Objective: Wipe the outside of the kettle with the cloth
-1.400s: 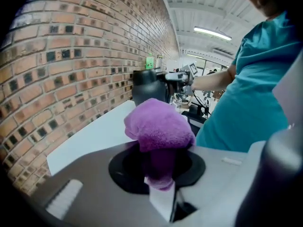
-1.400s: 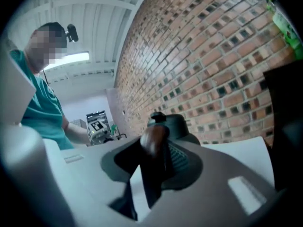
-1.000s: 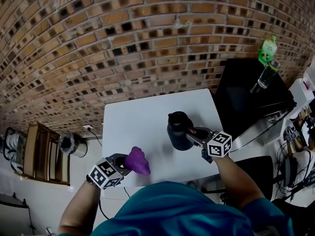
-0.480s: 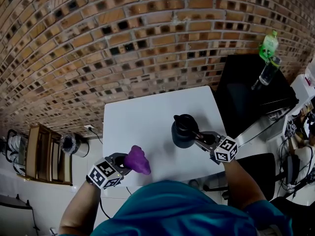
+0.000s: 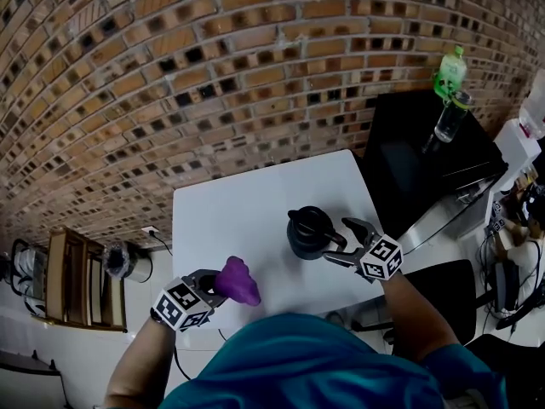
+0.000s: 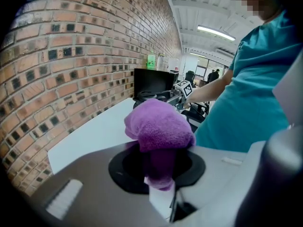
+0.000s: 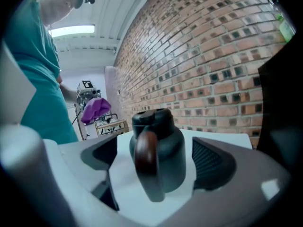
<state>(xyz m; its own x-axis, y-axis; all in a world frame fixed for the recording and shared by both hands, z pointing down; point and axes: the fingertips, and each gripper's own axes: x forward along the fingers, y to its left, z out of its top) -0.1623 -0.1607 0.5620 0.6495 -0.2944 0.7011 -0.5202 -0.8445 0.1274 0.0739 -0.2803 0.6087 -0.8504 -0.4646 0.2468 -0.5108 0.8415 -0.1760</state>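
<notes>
- Two hand-held grippers are over a white table (image 5: 230, 220) that stands against a brick wall (image 5: 170, 75).
- The kettle (image 5: 308, 233) is dark and round-bodied. It stands upright on the table near the right front corner, lid on.
- Its reddish-brown handle (image 7: 146, 157) faces the right gripper (image 5: 343, 242) straight on.
- The right gripper's jaws have just been opening and now stand spread wide. The handle side of the kettle lies in the gap between them.
- In the right gripper view, white tabletop shows between each pad and the kettle, so neither pad presses on it and nothing is gripped.
- The left gripper (image 5: 220, 286) is clamped on the cloth (image 6: 158, 126). The cloth is a purple towel, bunched into a lump that bulges up and out past the jaws, with a fold tucked down between them.
- This gripper is at the near left part of the table, tilted downward, and is well apart from the kettle. The cloth touches neither the kettle nor, as far as the head view shows, the tabletop.
- The person's teal shirt (image 5: 315, 365) fills the bottom of the head view, with a forearm running out to each gripper.
- Right of the table is a black cabinet (image 5: 409, 160) with a green bottle (image 5: 449, 71) and a clear glass (image 5: 447, 119) at its far corner.
- A wooden shelf (image 5: 72, 279) stands on the floor to the left of the table.
</notes>
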